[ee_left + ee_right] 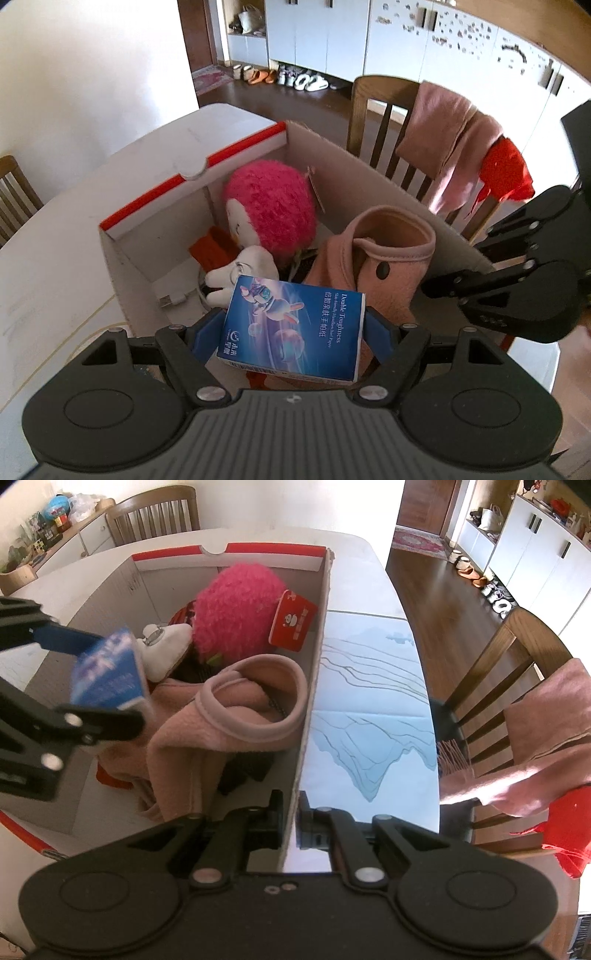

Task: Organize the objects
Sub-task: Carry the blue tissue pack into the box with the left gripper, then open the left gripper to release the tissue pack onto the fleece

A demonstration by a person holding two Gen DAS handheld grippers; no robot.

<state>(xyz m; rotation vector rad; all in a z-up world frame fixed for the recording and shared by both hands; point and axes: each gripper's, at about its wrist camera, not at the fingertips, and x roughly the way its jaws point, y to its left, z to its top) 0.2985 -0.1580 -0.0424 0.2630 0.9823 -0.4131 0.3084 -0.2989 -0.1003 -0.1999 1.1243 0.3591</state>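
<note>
The left hand-held gripper point(293, 328) holds a blue tissue packet point(293, 328) between its blue pads point(207, 332), which press on the packet's two sides, and the packet hangs over the near end of an open cardboard box point(369, 173) that stands on the white counter point(55, 258). Inside the box lie a pink plush toy point(271, 206) with a red tag (seen best from the right wrist view), a small white plush piece point(243, 269), an orange cloth point(214, 247) and a folded pink garment point(384, 258). A white cable plug point(171, 300) rests on the box floor near the left wall.

The right hand-held gripper point(293, 823) is clamped shut on the box's right side wall point(314, 686), one finger inside and one outside. Dark items lie under the garment, possibly clothing; the view is too shadowed to tell. Beside the box on the counter lies a sheet with a pale blue mountain drawing point(373, 716). A wooden chair point(384, 122) past the counter carries a pink scarf point(443, 140) and a red cloth point(506, 170).
</note>
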